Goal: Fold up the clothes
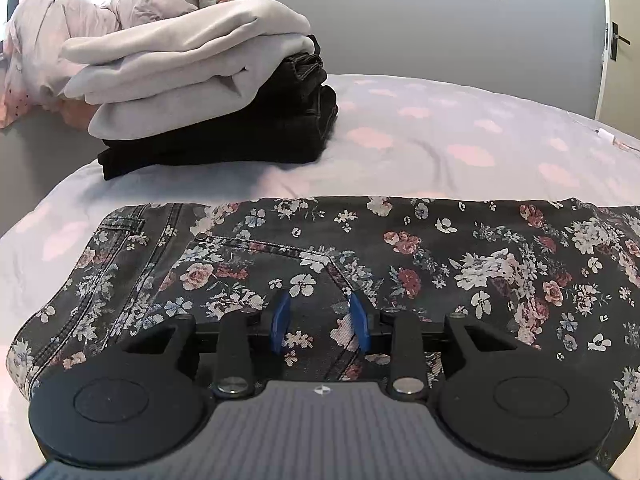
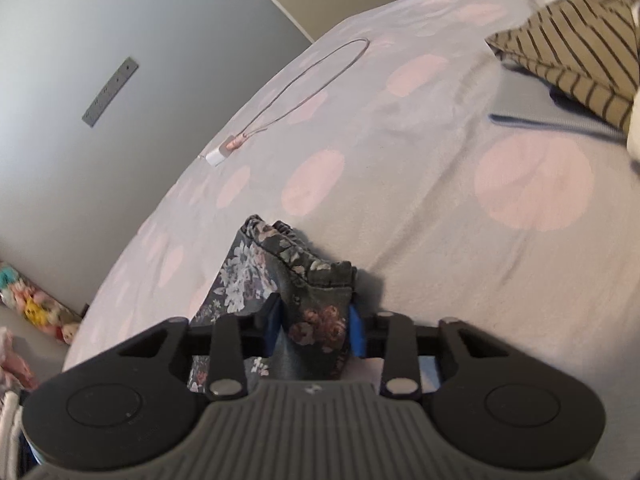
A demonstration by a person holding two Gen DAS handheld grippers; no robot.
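The floral jeans (image 1: 320,264) lie spread across the near part of the bed (image 1: 400,136), their waistband and back pocket to the left and the leg running off to the right. The left gripper (image 1: 320,316) sits low over them just below the pocket, its two blue fingers (image 1: 280,320) parted with flat, unpinched cloth showing in the gap; it is released and grasping nothing.

Over on the right, the right gripper (image 2: 314,330) is clenched on the jeans (image 2: 304,300) near the hem of a leg. The denim is bunched between its blue fingers (image 2: 356,332), and the frayed cuff stands up just beyond the fingertips, lifted off the bedspread (image 2: 440,200).

Far left on the bed stands a stack of folded clothes (image 1: 200,92), grey garments on top of black ones, well apart from the jeans. A crumpled pink garment (image 1: 52,40) lies behind it. A white charger with its cable (image 2: 280,100) rests on the bedspread far beyond the cuff, and a striped cushion (image 2: 580,52) sits at the far right.
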